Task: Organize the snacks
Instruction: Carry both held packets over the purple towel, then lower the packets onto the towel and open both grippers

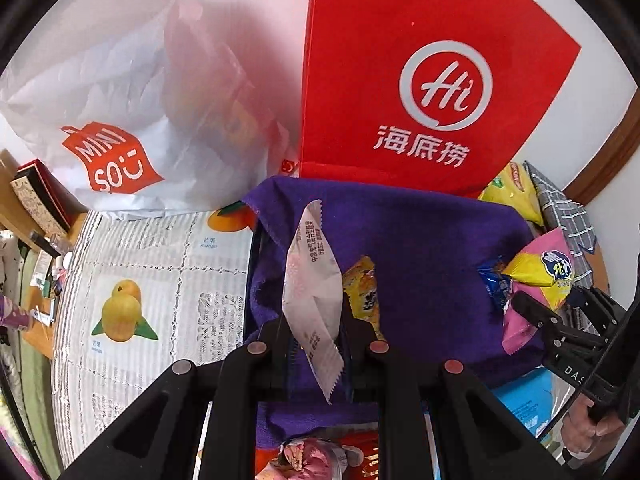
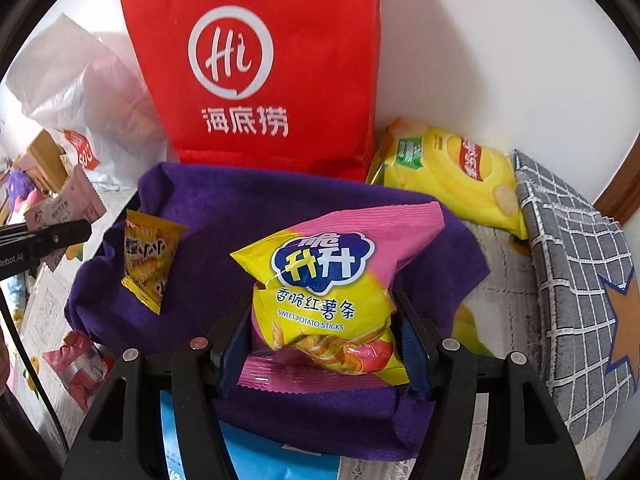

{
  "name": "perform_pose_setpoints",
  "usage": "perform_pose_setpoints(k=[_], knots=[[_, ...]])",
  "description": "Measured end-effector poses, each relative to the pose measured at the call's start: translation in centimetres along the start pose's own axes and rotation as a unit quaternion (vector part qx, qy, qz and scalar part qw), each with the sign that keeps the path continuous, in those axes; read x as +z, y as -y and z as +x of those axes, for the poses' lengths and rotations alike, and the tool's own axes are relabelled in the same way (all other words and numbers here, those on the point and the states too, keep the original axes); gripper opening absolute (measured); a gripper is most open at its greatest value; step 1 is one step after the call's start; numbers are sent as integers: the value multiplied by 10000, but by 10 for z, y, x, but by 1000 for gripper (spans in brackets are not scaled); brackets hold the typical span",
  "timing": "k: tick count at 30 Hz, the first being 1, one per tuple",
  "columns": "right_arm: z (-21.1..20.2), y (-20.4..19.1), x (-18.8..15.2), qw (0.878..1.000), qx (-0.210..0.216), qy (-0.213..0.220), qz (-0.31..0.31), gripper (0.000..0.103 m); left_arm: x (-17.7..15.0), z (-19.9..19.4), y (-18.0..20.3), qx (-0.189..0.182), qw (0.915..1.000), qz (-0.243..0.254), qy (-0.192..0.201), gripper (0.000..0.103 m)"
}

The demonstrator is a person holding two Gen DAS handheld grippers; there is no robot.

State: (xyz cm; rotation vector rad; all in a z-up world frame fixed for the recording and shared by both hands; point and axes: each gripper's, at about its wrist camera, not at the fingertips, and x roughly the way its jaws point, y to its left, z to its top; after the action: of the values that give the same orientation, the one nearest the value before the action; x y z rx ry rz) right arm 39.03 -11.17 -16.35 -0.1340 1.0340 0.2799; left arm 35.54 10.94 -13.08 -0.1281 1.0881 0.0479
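On the bench, over the purple cloth (image 2: 248,216), both tongs carry a snack. Left tongs (image 1: 316,332): shut tight on a thin white sachet (image 1: 310,280), which sticks up toward 12 o'clock past the tips, tail hanging toward 6. Right tongs (image 2: 324,320): about half open, pads pressing both sides of the pink-and-yellow sweet potato bag (image 2: 324,288); most of the bag stands beyond the tips toward 12 o'clock.

Risks, judged:
- Sweet potato bag is puffy and slick; held low, its top-heavy bulk could tip or slide out if the grip loosens. Harder squeeze could crush the sticks.
- Sachet is pinched on a narrow strip; a quick swing could pull it free.
- The two tongs work close together; they could collide over the cloth.

A small yellow packet (image 2: 150,256) lies on the cloth at 10 o'clock from the right tongs, apart from both. Red bag (image 2: 256,68) stands behind, at 12 o'clock.
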Motion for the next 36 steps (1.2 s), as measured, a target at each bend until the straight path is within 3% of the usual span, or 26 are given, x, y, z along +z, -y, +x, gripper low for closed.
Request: perform_pose_setpoints(k=[13,18,36], knots=[[18,1,-3,9988,-109,-469,85,65,-5,28,-8,82,9989,-245,-379,16],[13,2,-1,9985,-91,-526,113,72,-6,33,-9,80,9986,-297,-427,16],[-25,-16,6,9989,-423,68,-177,74,-6,59,-9,130,9959,-428,-788,17]])
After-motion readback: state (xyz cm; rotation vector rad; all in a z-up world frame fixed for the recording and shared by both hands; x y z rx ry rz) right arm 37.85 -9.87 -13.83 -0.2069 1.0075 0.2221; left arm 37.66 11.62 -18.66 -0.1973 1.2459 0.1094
